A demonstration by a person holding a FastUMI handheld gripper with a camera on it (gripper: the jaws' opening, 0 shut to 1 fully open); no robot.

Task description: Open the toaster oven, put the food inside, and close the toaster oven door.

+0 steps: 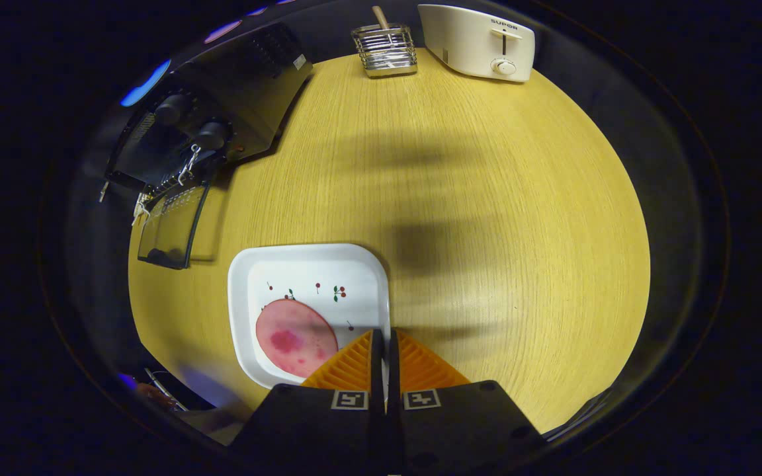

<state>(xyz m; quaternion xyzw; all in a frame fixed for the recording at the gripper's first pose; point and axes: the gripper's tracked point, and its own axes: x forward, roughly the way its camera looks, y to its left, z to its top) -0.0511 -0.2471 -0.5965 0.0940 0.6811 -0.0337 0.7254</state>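
- Gripper view looks down on the round wooden table (473, 218), the largest thing before me; soft shadows lie across its middle, and most of its top is bare between me and the far edge.
- Far to the left sits the black toaster oven (222, 106), two dark knobs on its front. Its glass door (172, 225) hangs open, swung down toward the table's left edge.
- At the far right of the table stands a cream pop-up toaster (477, 43) with a lever and a dial on its end.
- Just left of that toaster, also at the far edge, is a small wire rack (385, 49) with a wooden handle poking up out of it.
- Near me, left of centre, lies the white square plate (354, 264) with little cherry prints. Nothing stands between it and the open oven door, only bare wood.
- On the near left part of that plate lies the food (295, 338), a round pink slice with darker red blotches, flat on the plate.
- My gripper (381, 340) has its orange fingers (348, 367) drawn almost together, a thin slit between them, holding nothing. The tips sit over the plate's near right rim; the slice lies just left of the left finger, seemingly apart from it.
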